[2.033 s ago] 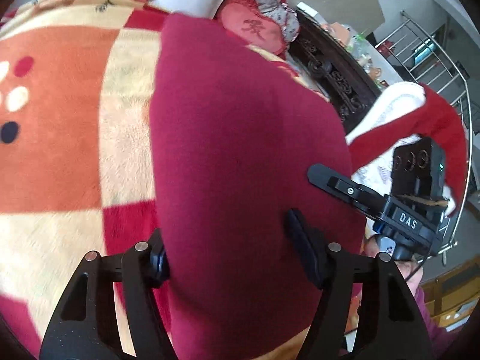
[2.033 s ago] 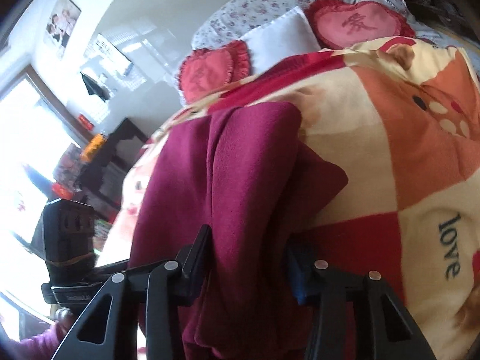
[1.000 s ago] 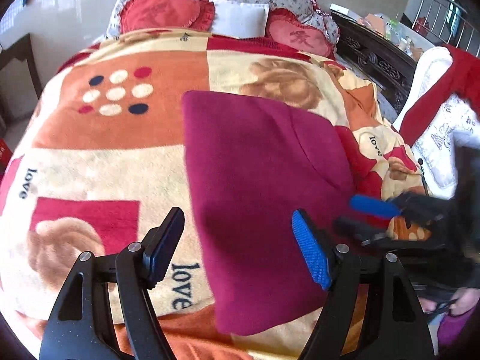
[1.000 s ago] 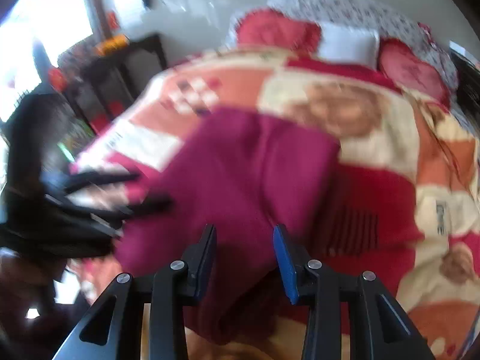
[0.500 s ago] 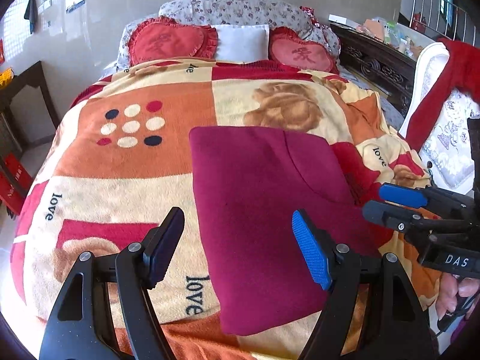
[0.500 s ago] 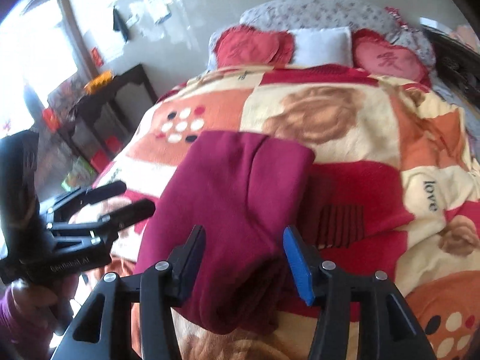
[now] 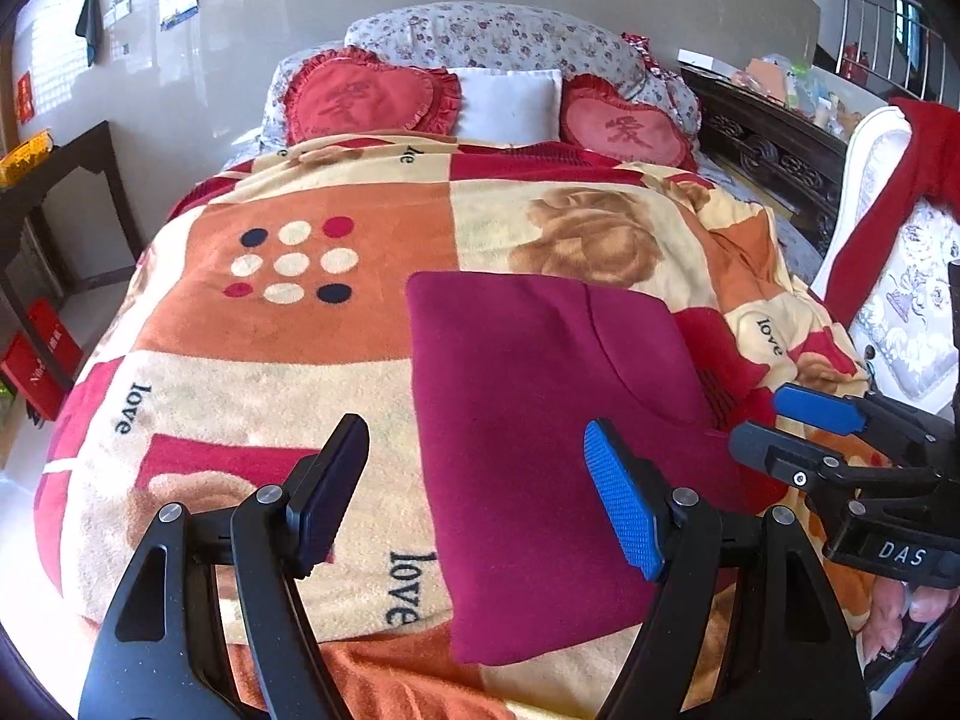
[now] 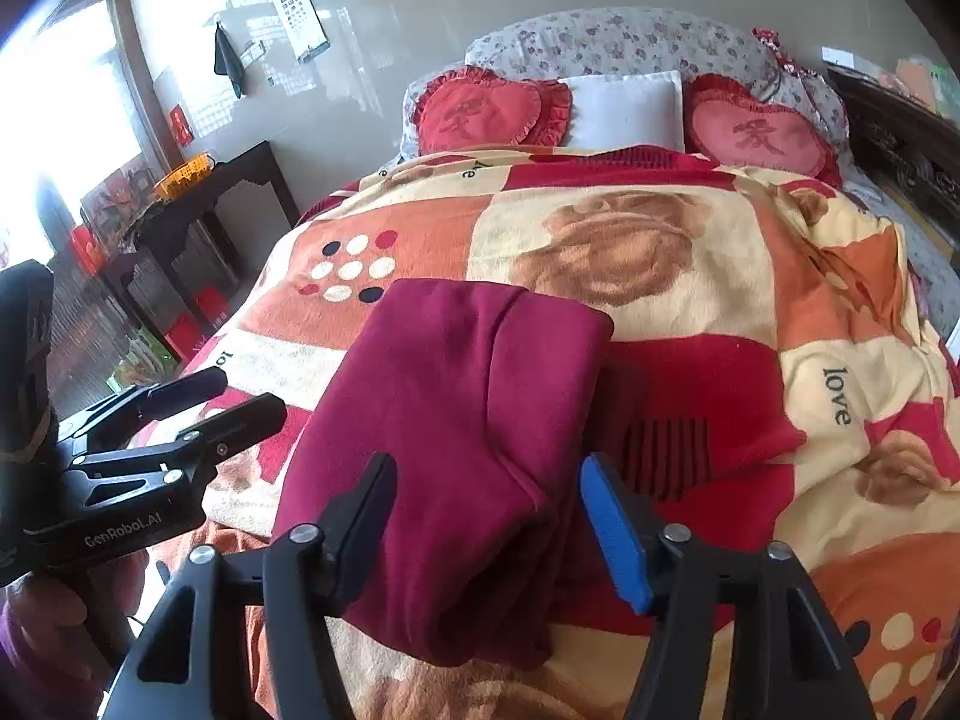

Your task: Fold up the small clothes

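Right wrist: heart cushions (image 8: 492, 114) (two) behind blanket (image 8: 690, 276).

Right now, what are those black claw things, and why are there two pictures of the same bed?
A person holds a hand tool in each hand, and each tool has two fingers and a small camera that looks along them. One picture comes from the left claw, the other from the right claw, so each claw also shows up in the other's picture. On the patchwork blanket lies a folded dark red garment. Neither claw holds anything: the left is open and the right is opening, both above the garment.
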`<state>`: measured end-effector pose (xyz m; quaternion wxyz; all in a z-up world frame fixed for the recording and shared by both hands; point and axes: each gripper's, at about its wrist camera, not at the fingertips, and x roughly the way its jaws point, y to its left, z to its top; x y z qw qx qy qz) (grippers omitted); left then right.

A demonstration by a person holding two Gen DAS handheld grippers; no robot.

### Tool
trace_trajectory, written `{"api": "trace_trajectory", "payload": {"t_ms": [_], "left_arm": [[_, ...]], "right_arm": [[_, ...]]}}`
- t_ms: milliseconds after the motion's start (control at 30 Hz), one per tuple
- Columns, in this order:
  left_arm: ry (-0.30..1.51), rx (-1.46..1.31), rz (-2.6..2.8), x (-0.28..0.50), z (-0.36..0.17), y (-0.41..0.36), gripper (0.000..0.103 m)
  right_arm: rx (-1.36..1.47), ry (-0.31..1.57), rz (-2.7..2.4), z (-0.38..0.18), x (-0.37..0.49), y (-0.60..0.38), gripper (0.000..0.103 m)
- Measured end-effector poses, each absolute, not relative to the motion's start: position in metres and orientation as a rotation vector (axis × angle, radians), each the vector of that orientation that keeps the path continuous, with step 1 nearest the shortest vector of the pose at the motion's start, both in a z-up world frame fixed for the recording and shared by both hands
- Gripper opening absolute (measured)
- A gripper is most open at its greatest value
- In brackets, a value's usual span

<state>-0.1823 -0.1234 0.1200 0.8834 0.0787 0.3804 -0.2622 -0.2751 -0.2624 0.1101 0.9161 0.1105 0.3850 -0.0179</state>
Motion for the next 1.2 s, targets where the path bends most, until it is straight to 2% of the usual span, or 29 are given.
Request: {"api": "trace_trajectory", "payload": {"t_ms": [333, 600, 1200], "left_arm": [[0.783, 0.049, -0.539, -0.178, 0.121, -0.11, 0.075], [0.763, 0.172, -0.484, -0.181, 0.121, -0.117, 0.075], [0.783, 0.222, -0.397, -0.179, 0.117, -0.115, 0.075]], "right_arm": [[0.219, 0.808, -0.073, 0.108, -0.271, -0.259, 0.065], [0.172, 0.793, -0.09, 0.112, -0.268, -0.249, 0.068], [0.167, 0.804, -0.1, 0.109, -0.266, -0.249, 0.07]]}}
